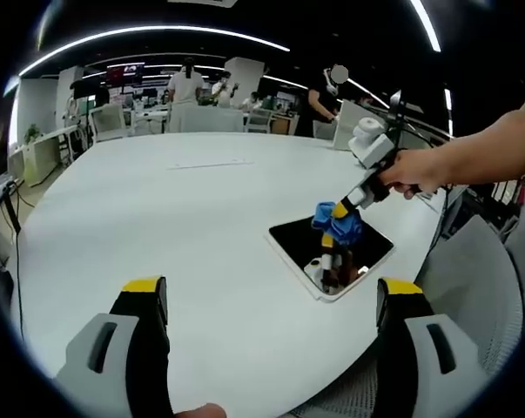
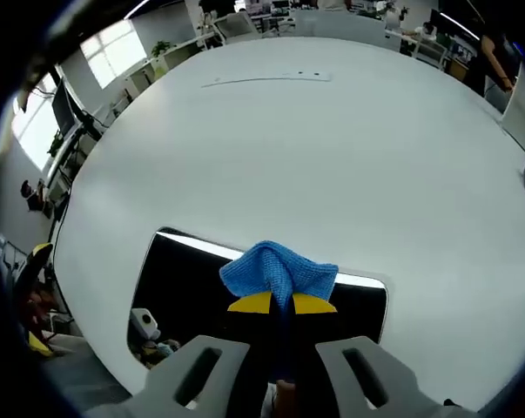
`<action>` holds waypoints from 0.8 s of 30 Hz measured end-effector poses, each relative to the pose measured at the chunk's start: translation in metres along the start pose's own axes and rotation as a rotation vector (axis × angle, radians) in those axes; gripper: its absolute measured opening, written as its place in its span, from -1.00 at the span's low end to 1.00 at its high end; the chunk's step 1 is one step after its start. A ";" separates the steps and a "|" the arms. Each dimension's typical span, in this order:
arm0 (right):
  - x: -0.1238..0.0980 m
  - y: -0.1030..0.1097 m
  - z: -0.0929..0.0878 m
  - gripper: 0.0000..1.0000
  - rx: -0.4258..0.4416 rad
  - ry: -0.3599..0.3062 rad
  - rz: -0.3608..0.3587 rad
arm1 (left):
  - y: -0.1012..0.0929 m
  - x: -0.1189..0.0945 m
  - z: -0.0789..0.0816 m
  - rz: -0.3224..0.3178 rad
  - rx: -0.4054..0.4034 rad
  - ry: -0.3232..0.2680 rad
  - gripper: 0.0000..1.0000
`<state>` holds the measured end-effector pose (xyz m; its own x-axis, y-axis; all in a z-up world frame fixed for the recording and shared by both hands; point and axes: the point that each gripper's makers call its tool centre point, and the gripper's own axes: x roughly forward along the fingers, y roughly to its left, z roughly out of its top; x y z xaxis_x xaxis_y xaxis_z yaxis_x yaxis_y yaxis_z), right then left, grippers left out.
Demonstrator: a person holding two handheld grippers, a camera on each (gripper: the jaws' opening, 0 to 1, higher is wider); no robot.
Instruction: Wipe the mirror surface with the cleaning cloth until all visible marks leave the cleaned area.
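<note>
Left gripper hovers low over the desk's near edge, jaws wide, empty. Mirror lies flat near the desk's right edge. Right gripper, held in an outstretched hand, angles down, pinching the blue cloth onto the mirror.

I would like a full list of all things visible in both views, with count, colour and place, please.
mirror: one, dark glass with white frame, flat on the table near its edge
cleaning cloth: one, blue, bunched in the right gripper's jaws, over the mirror
table: one, white, large and round
chairs: several, white, beyond the table's far side
people: a few, standing in the background
left gripper: yellow-tipped jaws apart, holding nothing
right gripper: yellow-tipped jaws shut on the cloth
hand: one, holding the right gripper
</note>
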<state>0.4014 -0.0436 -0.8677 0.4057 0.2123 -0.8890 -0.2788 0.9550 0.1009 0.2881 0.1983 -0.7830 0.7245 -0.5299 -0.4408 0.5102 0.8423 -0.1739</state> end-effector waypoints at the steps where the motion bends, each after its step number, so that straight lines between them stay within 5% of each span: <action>1: 0.000 0.000 0.000 -0.99 0.001 -0.004 -0.001 | -0.001 0.000 0.001 -0.005 0.002 -0.001 0.98; 4: -0.001 0.001 -0.001 -0.99 0.025 -0.001 -0.003 | -0.002 -0.001 0.007 -0.018 0.086 -0.025 0.98; 10: -0.004 0.003 -0.009 -0.99 0.052 0.016 0.006 | 0.009 -0.002 0.010 0.029 0.045 -0.019 0.98; 20: -0.011 0.009 -0.025 -0.99 0.072 0.012 0.011 | -0.003 0.003 0.016 -0.011 0.010 -0.011 0.98; 24: -0.017 0.018 -0.039 -0.99 0.015 0.020 -0.001 | -0.004 0.003 0.024 -0.008 0.014 -0.028 0.98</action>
<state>0.3559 -0.0382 -0.8685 0.3883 0.2069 -0.8980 -0.2649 0.9584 0.1063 0.2997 0.1911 -0.7626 0.7328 -0.5393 -0.4150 0.5224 0.8366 -0.1647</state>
